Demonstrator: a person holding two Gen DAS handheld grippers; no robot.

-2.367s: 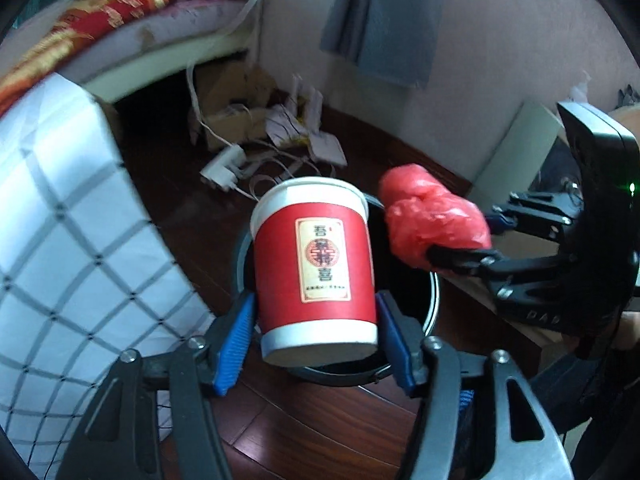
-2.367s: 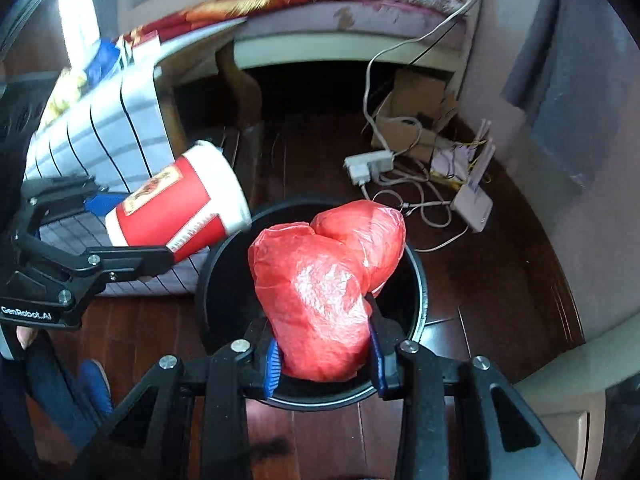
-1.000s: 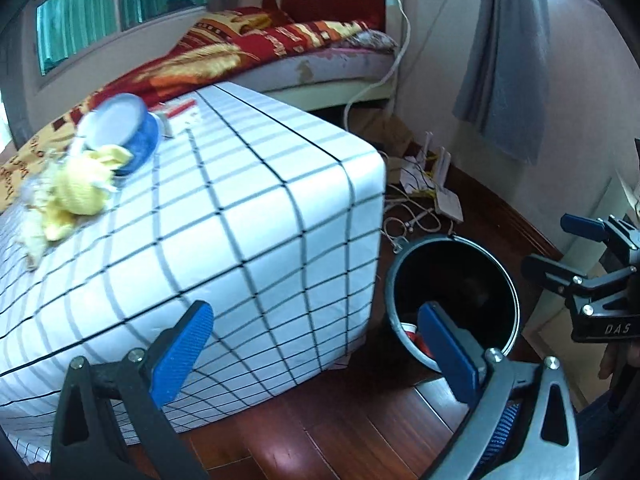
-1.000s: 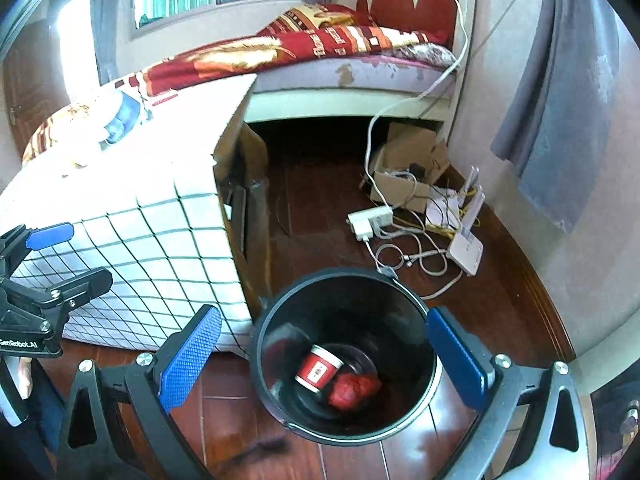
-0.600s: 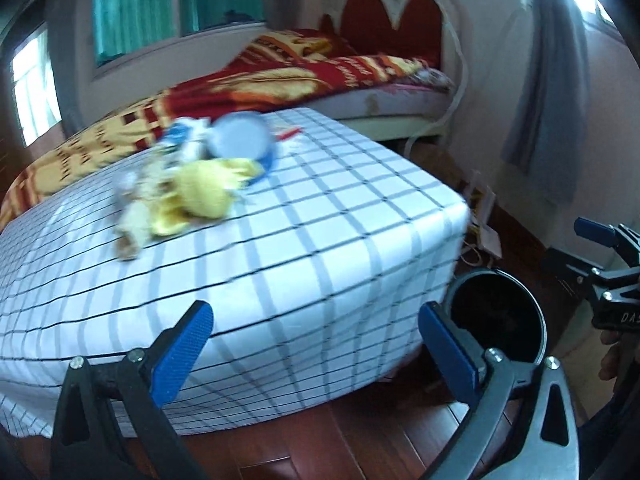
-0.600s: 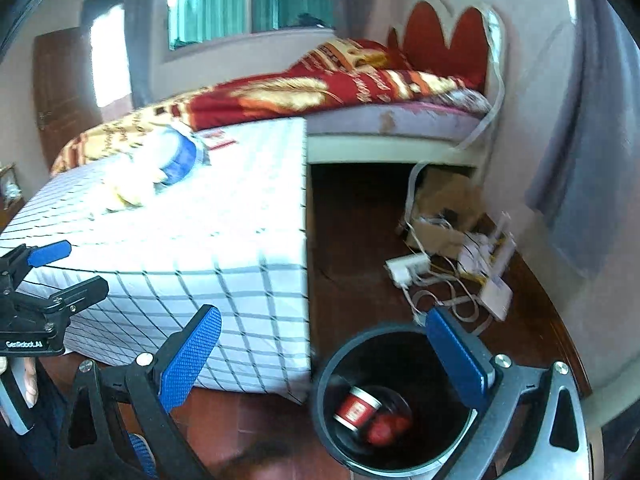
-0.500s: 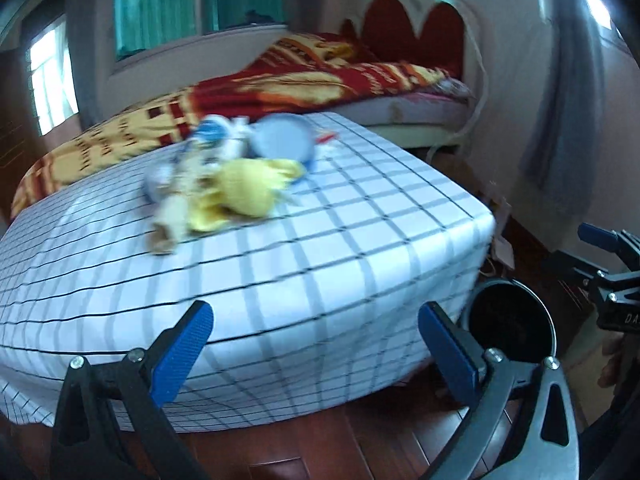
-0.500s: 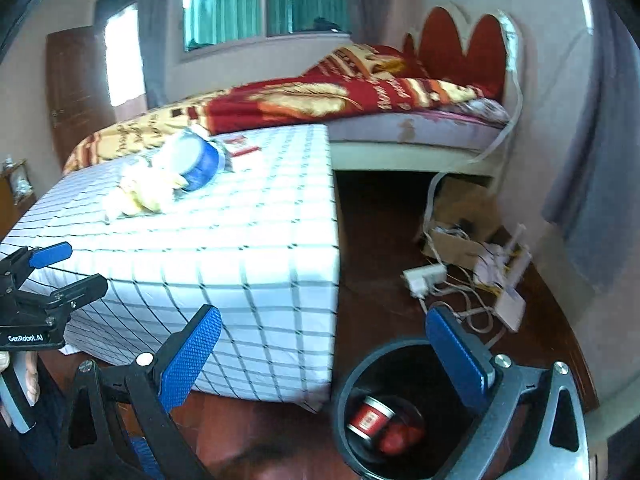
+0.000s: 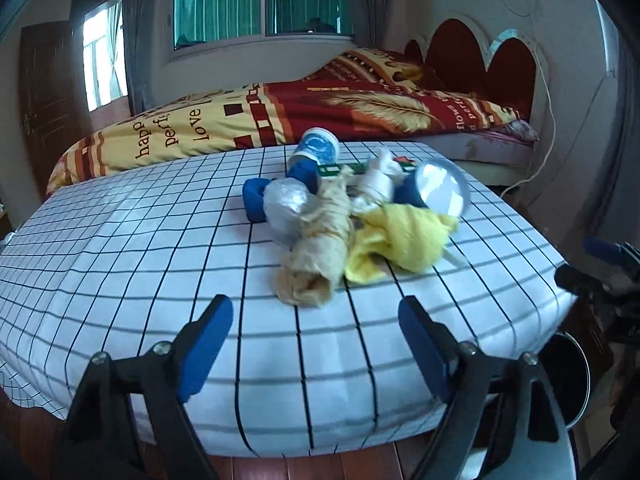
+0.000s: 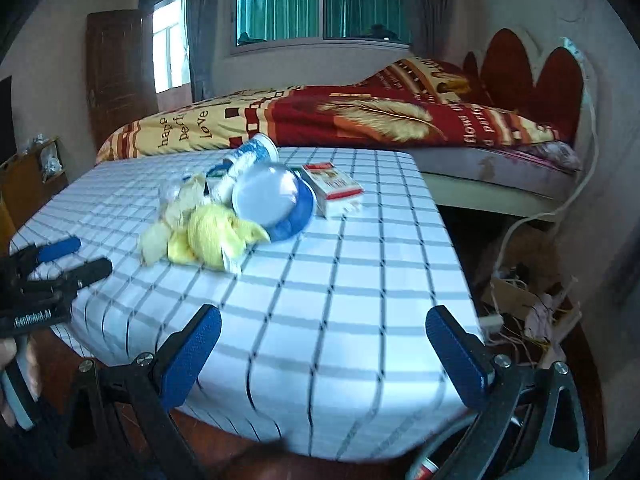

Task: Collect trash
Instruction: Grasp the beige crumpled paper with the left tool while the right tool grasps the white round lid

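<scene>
Your left gripper [image 9: 316,344] hangs wide open w/ nothing between the blue pads, just off the near edge of the checked tabletop [image 9: 120,240]. Right gripper [image 10: 320,354] is also spread wide and empty, by the near right corner of the tabletop.

The trash pile [image 9: 348,216] sits toward the far right part of the tabletop: a crumpled beige paper wad [image 9: 320,248] nearest you, a yellow bag [image 9: 404,236] touching its right side, a clear plastic ball [image 9: 286,204] behind it, blue pieces and white tissue mixed in. A blue cup [image 10: 272,200] lies on its side w/ the white base facing you, against the yellow bag. A second blue-and-white cup [image 9: 318,148] lies at the far side of the pile. A red-and-white cigarette box [image 10: 332,184] lies just right of the tipped cup.

The black bin [image 9: 572,376] stands on the floor below the right edge. The bed [image 9: 320,108] runs behind the tabletop; cables & cardboard [image 10: 532,300] clutter the floor at right.
</scene>
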